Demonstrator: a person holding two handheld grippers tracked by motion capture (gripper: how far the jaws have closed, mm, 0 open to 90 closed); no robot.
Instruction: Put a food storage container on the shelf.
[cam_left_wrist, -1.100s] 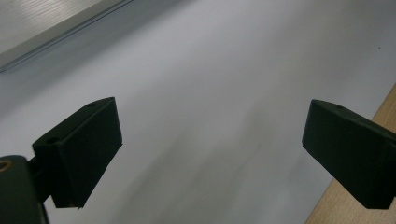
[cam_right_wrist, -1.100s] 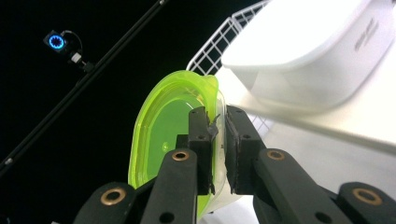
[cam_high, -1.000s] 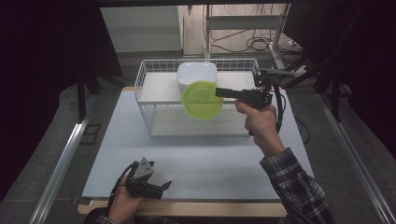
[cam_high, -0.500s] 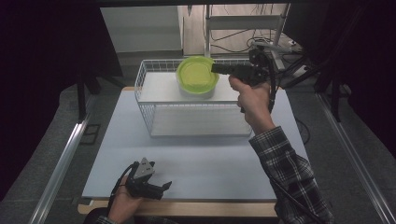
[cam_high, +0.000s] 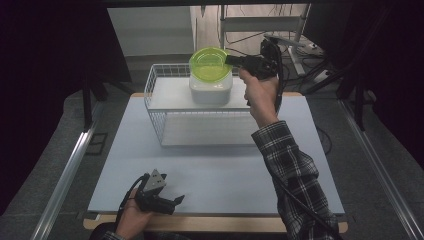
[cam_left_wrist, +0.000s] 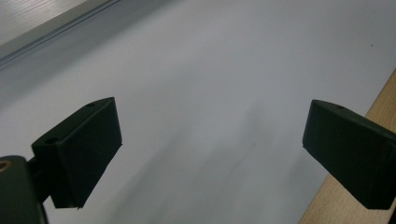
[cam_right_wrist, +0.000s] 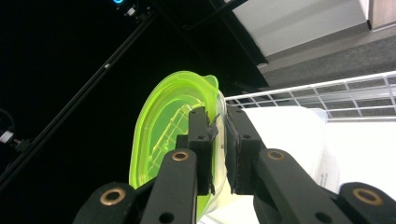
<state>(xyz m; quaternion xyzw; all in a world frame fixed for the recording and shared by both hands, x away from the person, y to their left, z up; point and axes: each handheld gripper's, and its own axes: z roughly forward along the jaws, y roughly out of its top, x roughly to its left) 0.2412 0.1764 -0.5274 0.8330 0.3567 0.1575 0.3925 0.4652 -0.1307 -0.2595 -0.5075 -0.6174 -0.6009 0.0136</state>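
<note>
A lime-green, translucent round container (cam_high: 208, 63) hangs tilted over the white box (cam_high: 210, 91) that stands in the wire basket (cam_high: 161, 116). My right gripper (cam_high: 231, 60) is shut on its right rim, reaching in from the right. In the right gripper view the jaws pinch the green container (cam_right_wrist: 161, 122) at its edge, my right gripper (cam_right_wrist: 217, 127) showing only a thin gap filled by the rim, with the white box (cam_right_wrist: 289, 133) just behind. My left gripper (cam_high: 172, 202) rests low at the table's front edge, open, and in its own view my left gripper (cam_left_wrist: 211, 140) has nothing between the jaws.
The white table top (cam_high: 220, 165) lies bare between the basket and the front wooden edge (cam_left_wrist: 380, 100). The basket's wire rim (cam_right_wrist: 327, 88) runs close behind the held container. Dark stands, rails and cables surround the table at the back and sides.
The right hand has carried the green container up and toward the back of the basket, from in front of the white box to above it. The left gripper has stayed put.
</note>
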